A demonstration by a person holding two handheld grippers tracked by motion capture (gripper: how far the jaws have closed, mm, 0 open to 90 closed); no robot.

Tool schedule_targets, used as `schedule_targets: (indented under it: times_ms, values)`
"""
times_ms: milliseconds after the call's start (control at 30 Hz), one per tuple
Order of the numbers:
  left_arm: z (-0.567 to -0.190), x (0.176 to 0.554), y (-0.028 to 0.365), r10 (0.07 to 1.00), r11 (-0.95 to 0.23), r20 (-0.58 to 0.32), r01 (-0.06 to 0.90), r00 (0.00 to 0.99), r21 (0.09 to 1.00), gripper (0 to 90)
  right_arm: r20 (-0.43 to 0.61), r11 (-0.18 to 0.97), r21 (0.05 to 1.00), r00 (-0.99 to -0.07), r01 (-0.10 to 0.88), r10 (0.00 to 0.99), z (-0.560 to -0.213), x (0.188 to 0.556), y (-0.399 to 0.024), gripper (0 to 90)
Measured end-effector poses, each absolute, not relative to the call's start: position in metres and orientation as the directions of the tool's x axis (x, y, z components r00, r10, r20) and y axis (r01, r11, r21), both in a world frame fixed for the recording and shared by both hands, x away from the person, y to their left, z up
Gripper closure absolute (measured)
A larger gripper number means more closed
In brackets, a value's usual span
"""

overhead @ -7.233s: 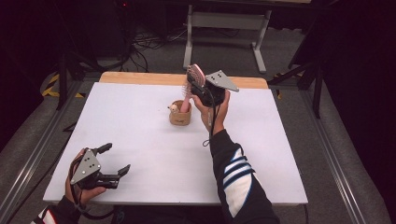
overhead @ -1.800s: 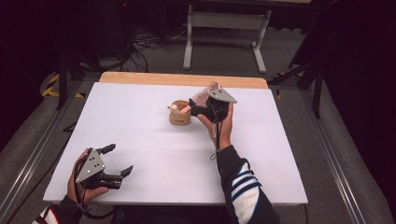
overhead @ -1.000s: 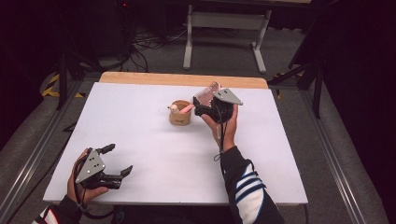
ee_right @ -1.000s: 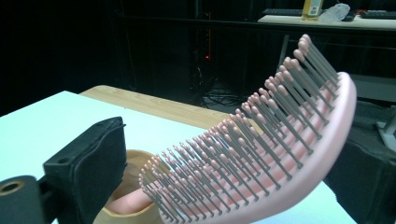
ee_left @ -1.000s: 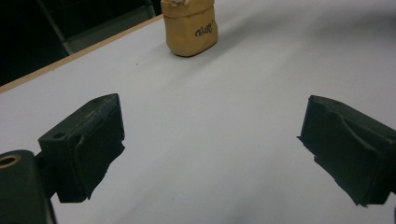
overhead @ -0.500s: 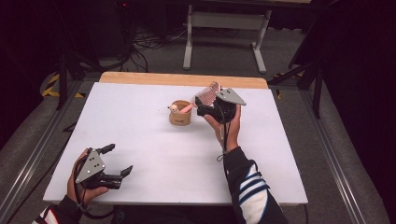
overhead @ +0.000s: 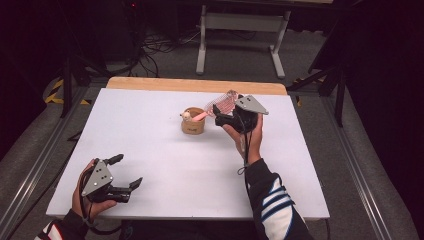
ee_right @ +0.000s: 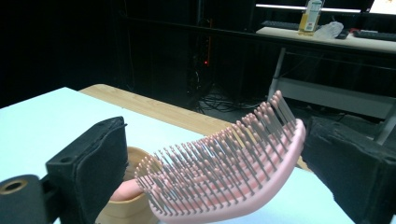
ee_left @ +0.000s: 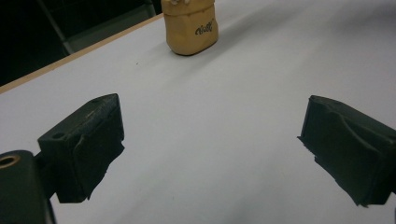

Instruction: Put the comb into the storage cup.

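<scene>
A small tan wooden cup [overhead: 192,122] stands near the middle back of the white table [overhead: 150,135]. A pink bristle brush [overhead: 226,103] leans out of it to the right, its handle down in the cup. My right gripper [overhead: 220,114] is held just right of the cup with its jaws spread wide on either side of the brush head [ee_right: 224,177]; the far jaw touches the head's edge. The cup [ee_right: 122,205] shows behind the near jaw. My left gripper [overhead: 127,171] rests open at the table's front left with nothing between its jaws, and it looks toward the cup [ee_left: 190,25].
A wooden strip [overhead: 195,85] runs along the table's far edge. Behind it stand a grey metal frame [overhead: 240,25] and loose cables on the floor. Dark stands flank both sides of the table.
The right gripper came down from above the cup and shifted right. The brush went from upright to leaning right out of the cup. The left gripper stayed put.
</scene>
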State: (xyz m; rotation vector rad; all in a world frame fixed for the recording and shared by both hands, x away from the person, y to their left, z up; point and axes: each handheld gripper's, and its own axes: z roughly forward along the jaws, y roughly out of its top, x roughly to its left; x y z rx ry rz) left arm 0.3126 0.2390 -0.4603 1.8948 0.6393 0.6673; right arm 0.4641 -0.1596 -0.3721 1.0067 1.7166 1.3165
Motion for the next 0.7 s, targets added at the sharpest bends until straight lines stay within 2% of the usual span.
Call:
schedule_targets:
  times_ms: [700]
  values:
    - [-0.4608, 0.3129, 0.2385, 0.684, -0.374, 0.169, 0.142, 0.71, 0.917, 7.1, -0.127, 0.194, 0.974, -0.435, 0.114, 0.891, -0.365, 0.4563, -0.1641, 8.4]
